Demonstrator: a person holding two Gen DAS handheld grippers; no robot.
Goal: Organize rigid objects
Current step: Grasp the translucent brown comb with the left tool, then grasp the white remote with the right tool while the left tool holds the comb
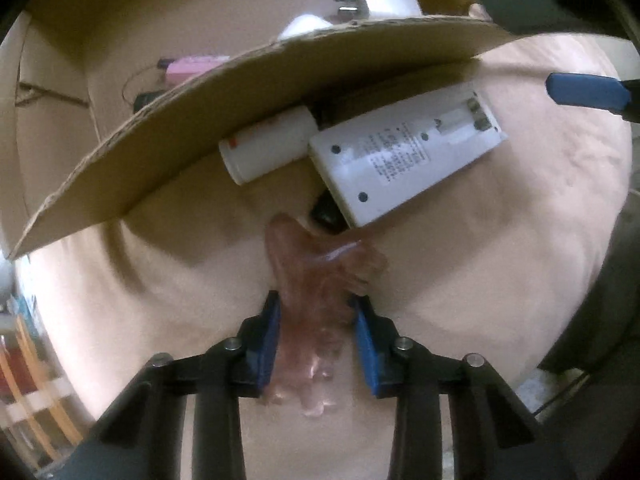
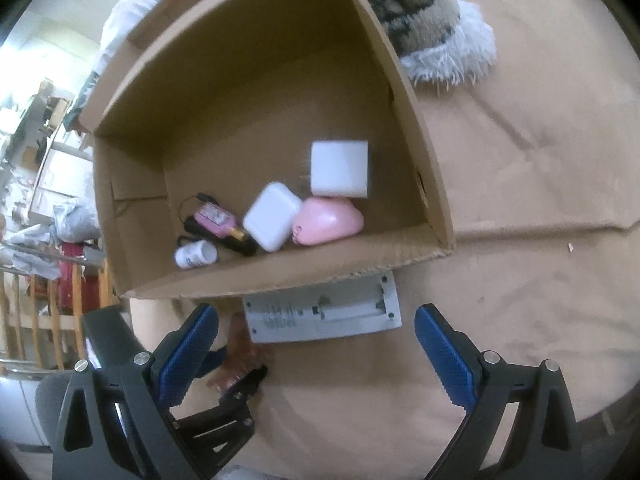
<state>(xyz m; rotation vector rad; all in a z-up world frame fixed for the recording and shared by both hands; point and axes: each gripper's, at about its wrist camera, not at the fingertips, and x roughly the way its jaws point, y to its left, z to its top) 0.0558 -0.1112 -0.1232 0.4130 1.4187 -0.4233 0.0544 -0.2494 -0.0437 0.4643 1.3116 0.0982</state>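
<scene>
Hair clip (image 1: 312,300) between blue pads of left gripper (image 1: 316,320), pads closed onto it, right gripper (image 2: 316,356) wide open, empty, beside cardboard box (image 2: 400,80).

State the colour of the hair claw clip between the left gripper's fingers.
Translucent reddish-brown hair claw clip, seen best in the left wrist view.

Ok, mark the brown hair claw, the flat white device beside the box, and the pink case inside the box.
brown hair claw (image 1: 316,300): left wrist view, on its translucent body between the blue pads.
flat white device (image 2: 324,314): right wrist view, on its labelled back face.
pink case (image 2: 328,220): right wrist view, on its rounded top.
</scene>
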